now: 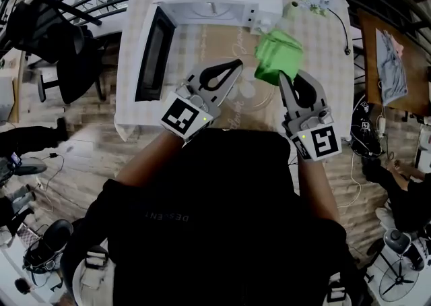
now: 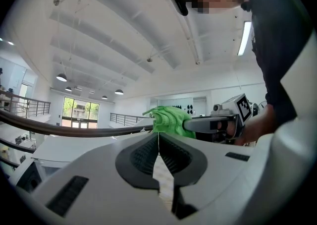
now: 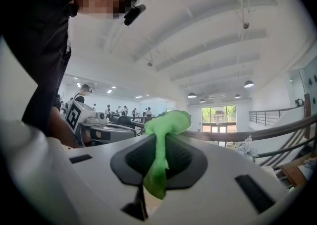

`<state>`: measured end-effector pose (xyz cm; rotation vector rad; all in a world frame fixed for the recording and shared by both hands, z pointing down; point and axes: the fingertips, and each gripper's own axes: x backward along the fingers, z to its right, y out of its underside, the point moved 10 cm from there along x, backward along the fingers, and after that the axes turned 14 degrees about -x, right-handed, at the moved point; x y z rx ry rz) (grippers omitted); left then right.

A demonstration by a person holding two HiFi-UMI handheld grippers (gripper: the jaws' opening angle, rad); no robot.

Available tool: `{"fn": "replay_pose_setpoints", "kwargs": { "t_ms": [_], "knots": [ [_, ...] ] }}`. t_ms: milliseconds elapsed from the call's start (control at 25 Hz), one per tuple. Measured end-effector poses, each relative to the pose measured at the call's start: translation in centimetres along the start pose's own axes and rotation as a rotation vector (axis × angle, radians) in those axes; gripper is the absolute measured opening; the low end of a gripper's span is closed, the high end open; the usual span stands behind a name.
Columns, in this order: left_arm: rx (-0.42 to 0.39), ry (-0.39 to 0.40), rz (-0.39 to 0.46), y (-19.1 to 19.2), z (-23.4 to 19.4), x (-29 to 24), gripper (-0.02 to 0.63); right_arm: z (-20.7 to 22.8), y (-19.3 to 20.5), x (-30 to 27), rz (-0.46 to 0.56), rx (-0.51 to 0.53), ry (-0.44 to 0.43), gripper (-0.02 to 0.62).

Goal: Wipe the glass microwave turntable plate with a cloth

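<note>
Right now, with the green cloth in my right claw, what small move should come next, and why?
Probably draw the right claw sideways so the green cloth rubs along the glass plate. The cloth is pinched in that claw and looks bunched against the plate's rim, while the left claw is shut on that rim, apparently steadying the plate above the table.

Around you: wood-plank floor (image 1: 87, 156), black office chair (image 1: 67, 55) left of your checked worktop (image 1: 323, 48), wooden desk (image 1: 372, 62) at your right. Above you: white beamed ceiling (image 2: 124, 21), pendant lamps (image 2: 61, 77), bright tall window (image 2: 81, 110), railing (image 2: 29, 107).
</note>
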<state>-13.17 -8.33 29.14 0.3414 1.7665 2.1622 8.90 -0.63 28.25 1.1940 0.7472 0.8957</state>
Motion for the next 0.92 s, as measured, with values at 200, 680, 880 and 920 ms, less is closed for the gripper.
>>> {"fn": "replay_pose_setpoints", "kwargs": {
  "t_ms": [200, 680, 880, 920],
  "knots": [
    [-0.001, -0.003, -0.001, 0.3, -0.3, -0.2, 0.021, -0.1, 0.0, -0.5, 0.008, -0.011, 0.007, 0.051],
    [-0.024, 0.024, -0.003, 1.1, -0.6, -0.1, 0.021, -0.2, 1.0, -0.7, 0.002, -0.032, 0.035, 0.051],
    [-0.009, 0.031, -0.011, 1.3, -0.5, 0.0, 0.021, -0.3, 1.3, -0.9, 0.003, -0.038, 0.036, 0.051],
    [-0.008, 0.034, -0.011, 1.4, -0.4, 0.0, 0.021, -0.3, 1.4, -0.8, 0.003, -0.036, 0.035, 0.051]
  ]
}}
